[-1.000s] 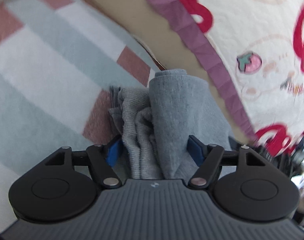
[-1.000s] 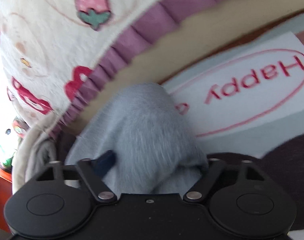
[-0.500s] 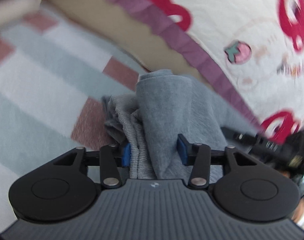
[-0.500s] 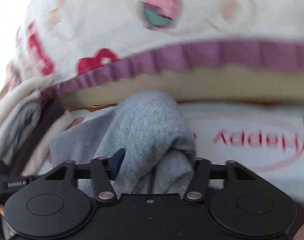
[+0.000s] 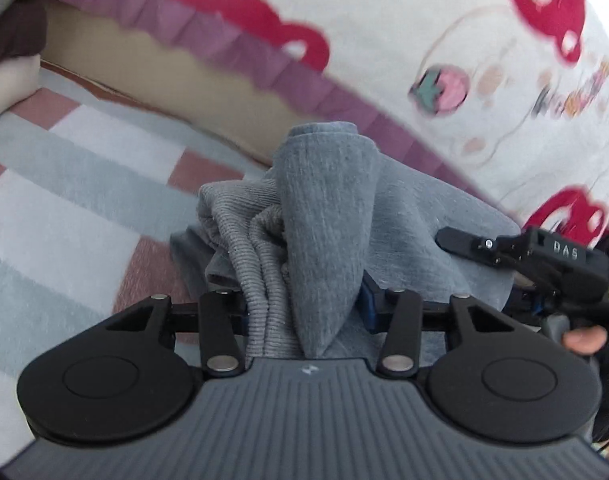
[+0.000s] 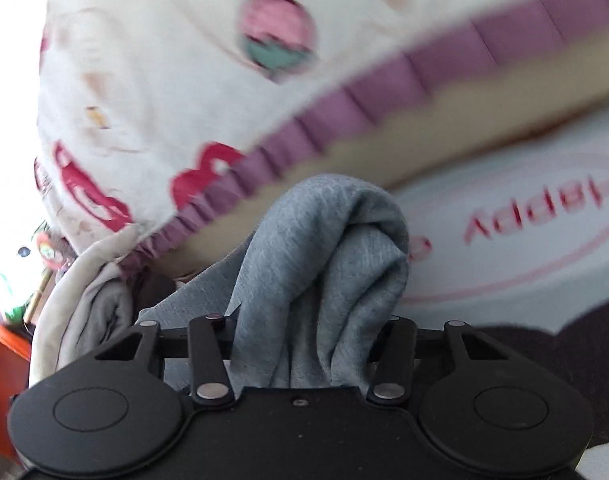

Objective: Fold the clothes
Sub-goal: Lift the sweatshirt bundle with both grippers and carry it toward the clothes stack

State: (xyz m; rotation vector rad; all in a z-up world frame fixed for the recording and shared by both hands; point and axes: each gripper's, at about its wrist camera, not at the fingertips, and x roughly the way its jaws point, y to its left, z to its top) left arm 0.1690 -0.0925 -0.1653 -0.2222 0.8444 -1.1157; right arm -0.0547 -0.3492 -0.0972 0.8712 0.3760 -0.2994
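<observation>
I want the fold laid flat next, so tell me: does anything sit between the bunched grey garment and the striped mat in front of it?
Nothing visible does. The grey knit garment is bunched between the closing jaws of both grippers, and the striped mat lies bare. The frilled quilt hangs behind, off the mat.

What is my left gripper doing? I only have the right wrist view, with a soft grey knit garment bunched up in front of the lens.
Observer: The left gripper has its jaws closing on the same grey knit garment, with a ribbed edge of it bunched between them.
Operator: What is underneath the cloth on that side?
Observer: A rug with pink, grey and white stripes, which lies to the left of the bunched cloth.
</observation>
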